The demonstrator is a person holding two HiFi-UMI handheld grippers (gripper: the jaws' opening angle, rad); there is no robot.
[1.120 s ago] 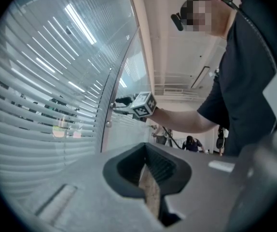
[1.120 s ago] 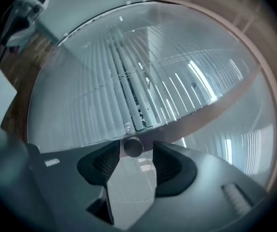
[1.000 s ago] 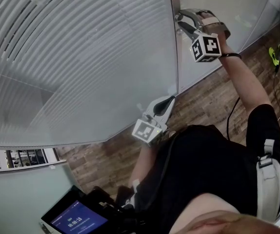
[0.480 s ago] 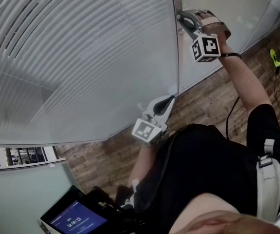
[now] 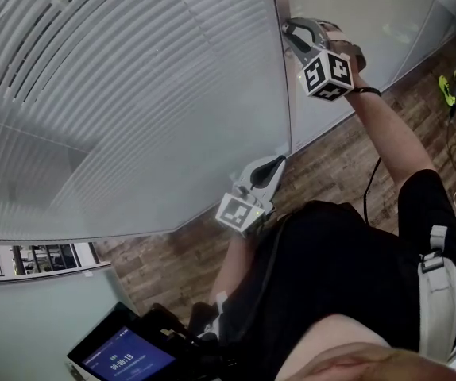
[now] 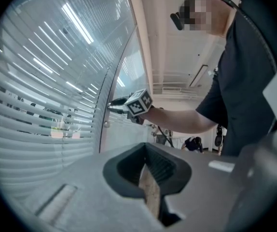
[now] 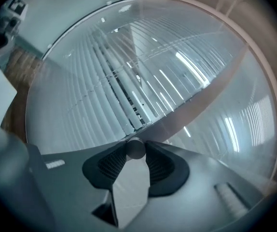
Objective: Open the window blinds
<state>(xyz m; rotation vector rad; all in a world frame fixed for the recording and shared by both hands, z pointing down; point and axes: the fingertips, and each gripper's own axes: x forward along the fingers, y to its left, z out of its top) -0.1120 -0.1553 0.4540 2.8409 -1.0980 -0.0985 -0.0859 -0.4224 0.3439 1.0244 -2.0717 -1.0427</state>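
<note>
The right gripper has just been closing its jaws, and now they clamp a small round knob on the vertical frame at the right edge of the blinds. Compared with 1 second ago, its marker cube is rolled around, while the hand keeps its place. I judge that the twisting of the knob, which should tilt the slats, is beginning. The slats look mostly flat and closed, so the task is at an early stage. The jaws stand about half apart, both pads pressing on the knob. The left gripper hangs low near the bottom edge of the glass, jaws together, holding nothing.
</note>
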